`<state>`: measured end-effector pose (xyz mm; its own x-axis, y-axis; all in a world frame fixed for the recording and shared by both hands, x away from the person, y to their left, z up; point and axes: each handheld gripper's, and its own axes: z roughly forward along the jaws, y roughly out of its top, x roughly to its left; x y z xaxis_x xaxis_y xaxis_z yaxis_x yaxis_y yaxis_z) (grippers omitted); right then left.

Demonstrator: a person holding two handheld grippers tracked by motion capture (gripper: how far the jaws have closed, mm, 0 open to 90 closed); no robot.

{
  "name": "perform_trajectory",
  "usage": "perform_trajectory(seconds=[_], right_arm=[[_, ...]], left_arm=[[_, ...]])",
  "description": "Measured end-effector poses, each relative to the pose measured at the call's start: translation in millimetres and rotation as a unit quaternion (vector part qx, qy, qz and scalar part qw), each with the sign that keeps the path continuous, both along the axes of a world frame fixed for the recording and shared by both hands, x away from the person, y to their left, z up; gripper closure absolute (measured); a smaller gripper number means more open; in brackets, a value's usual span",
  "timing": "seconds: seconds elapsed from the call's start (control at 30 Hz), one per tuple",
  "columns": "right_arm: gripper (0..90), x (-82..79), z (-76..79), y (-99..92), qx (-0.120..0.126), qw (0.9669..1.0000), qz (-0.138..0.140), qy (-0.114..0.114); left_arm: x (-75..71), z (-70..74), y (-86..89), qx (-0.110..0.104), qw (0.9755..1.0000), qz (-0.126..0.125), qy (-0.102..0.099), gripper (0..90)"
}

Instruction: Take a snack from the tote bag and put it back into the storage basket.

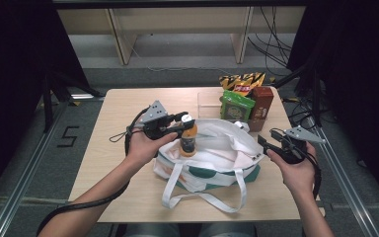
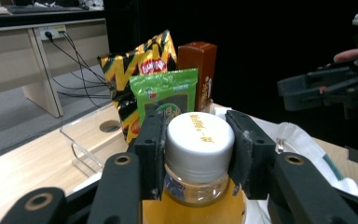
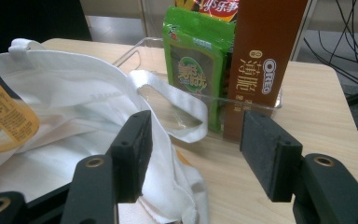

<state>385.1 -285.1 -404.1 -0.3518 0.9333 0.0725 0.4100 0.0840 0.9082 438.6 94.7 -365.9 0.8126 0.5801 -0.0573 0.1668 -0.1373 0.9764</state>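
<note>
My left gripper (image 1: 183,123) is shut on the white cap of a bottle of orange drink (image 1: 188,138), which hangs upright above the white tote bag (image 1: 212,158). In the left gripper view the black pads (image 2: 150,151) press the cap (image 2: 199,144) from both sides. My right gripper (image 1: 266,141) stands open at the bag's right edge. The right gripper view shows its jaws apart over the bag's rim (image 3: 168,100), with nothing between them. The bottle's label (image 3: 2,114) shows at the left of that view.
A clear tray (image 1: 208,102) at the table's back holds a green snack pack (image 1: 236,106), a brown biscuit box (image 1: 262,102) and a yellow-black chip bag (image 1: 242,81). The bag's handles (image 1: 205,197) trail toward the front edge. Bare tabletop (image 1: 113,148) lies at the left.
</note>
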Motion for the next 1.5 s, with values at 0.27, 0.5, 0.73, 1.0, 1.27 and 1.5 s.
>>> perform_trajectory(seconds=[0.27, 0.5, 0.73, 1.0, 1.27, 1.5], right_arm=[[44.5, -0.1, 0.0, -1.4, -0.007, 1.0000, 0.001, -0.005], [44.5, -0.9, -0.5, 0.0, 0.002, 1.0000, -0.005, 0.001], [44.5, -1.3, -0.7, 0.9, 0.011, 0.9999, -0.006, 0.006], [44.5, -0.2, -1.8, -0.5, 0.006, 1.0000, -0.003, 0.007], [44.5, 0.7, -2.4, -2.3, -0.004, 1.0000, -0.001, -0.002], [44.5, -0.7, -0.6, -2.6, 0.004, 1.0000, 0.000, 0.006]], left_arm=[[2.5, 9.4, -3.5, -0.004, 1.0000, -0.001, -0.008, 59.0], [4.4, 17.7, -7.6, -0.004, 0.9998, -0.005, -0.017, 59.0], [6.4, 26.7, -10.5, -0.010, 0.9996, -0.007, -0.024, 59.0], [9.0, 38.0, -11.6, -0.013, 0.9993, -0.005, -0.033, 59.1], [13.5, 47.8, -15.6, -0.021, 0.9989, -0.005, -0.042, 59.1], [17.3, 56.5, -19.4, -0.029, 0.9985, -0.005, -0.047, 59.1]])
